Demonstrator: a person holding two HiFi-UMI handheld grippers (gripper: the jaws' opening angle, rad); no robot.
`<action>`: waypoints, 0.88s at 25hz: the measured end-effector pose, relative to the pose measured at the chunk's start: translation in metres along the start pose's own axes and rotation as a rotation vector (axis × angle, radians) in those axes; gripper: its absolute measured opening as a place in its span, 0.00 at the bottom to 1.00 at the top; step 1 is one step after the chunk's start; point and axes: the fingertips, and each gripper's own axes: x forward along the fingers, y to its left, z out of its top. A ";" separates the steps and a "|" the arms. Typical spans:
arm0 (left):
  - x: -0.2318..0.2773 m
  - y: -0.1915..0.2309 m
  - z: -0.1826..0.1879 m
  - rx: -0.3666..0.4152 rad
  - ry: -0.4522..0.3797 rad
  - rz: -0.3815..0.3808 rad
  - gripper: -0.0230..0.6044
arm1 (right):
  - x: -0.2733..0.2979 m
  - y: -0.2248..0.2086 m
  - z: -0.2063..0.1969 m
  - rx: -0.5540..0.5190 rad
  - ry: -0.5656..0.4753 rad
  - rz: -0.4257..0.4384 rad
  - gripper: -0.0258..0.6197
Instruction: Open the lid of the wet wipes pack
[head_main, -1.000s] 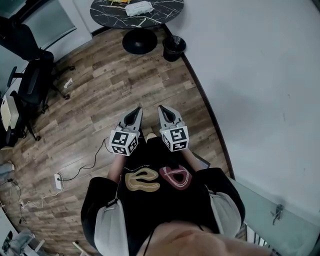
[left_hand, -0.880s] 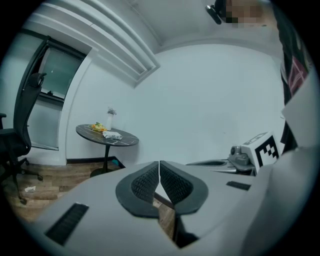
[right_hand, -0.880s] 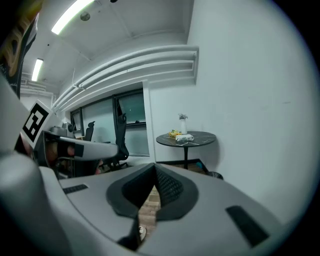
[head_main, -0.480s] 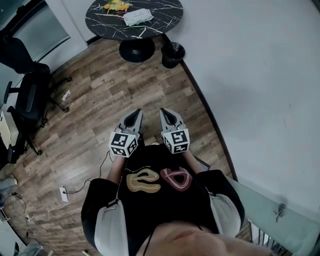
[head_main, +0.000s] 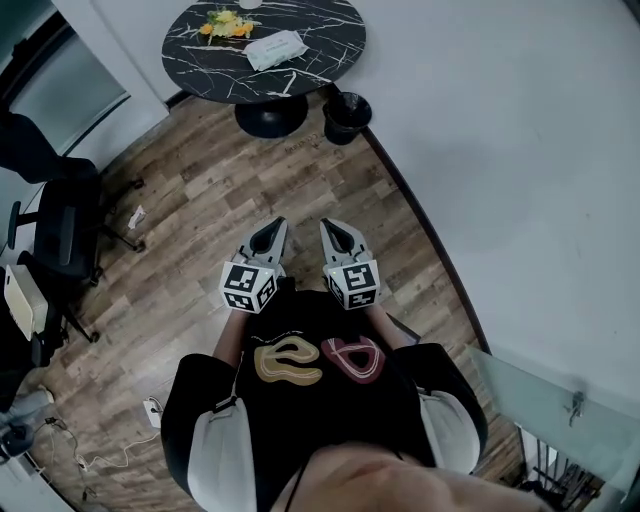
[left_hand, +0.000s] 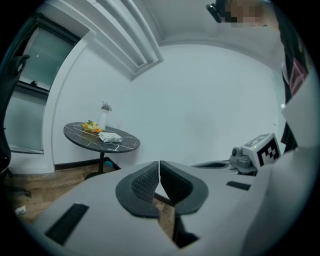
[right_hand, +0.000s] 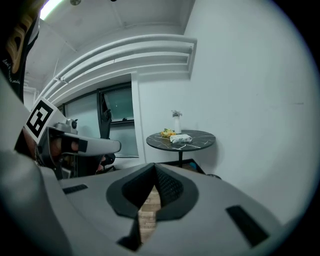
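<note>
Both pressed together, empty, left gripper (head_main: 270, 226), right gripper (head_main: 333, 226), table (head_main: 322, 42) with wet wipes pack (head_main: 277, 48) drawn nearer

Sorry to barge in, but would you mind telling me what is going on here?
A person holds a two-jaw gripper in each hand above a wooden floor. The left gripper and the right gripper are both shut and empty, pointing toward a round black table. The wet wipes pack lies on that table, well ahead of both grippers, so the task has not really begun.
</note>
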 end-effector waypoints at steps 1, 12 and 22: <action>0.002 0.007 0.002 0.002 0.003 -0.010 0.07 | 0.006 0.003 0.001 0.002 0.001 -0.008 0.06; 0.010 0.053 0.013 0.021 0.025 -0.096 0.07 | 0.050 0.023 0.011 0.005 0.027 -0.078 0.06; 0.000 0.080 0.022 -0.002 0.011 -0.053 0.07 | 0.081 0.040 0.026 -0.025 0.042 -0.030 0.06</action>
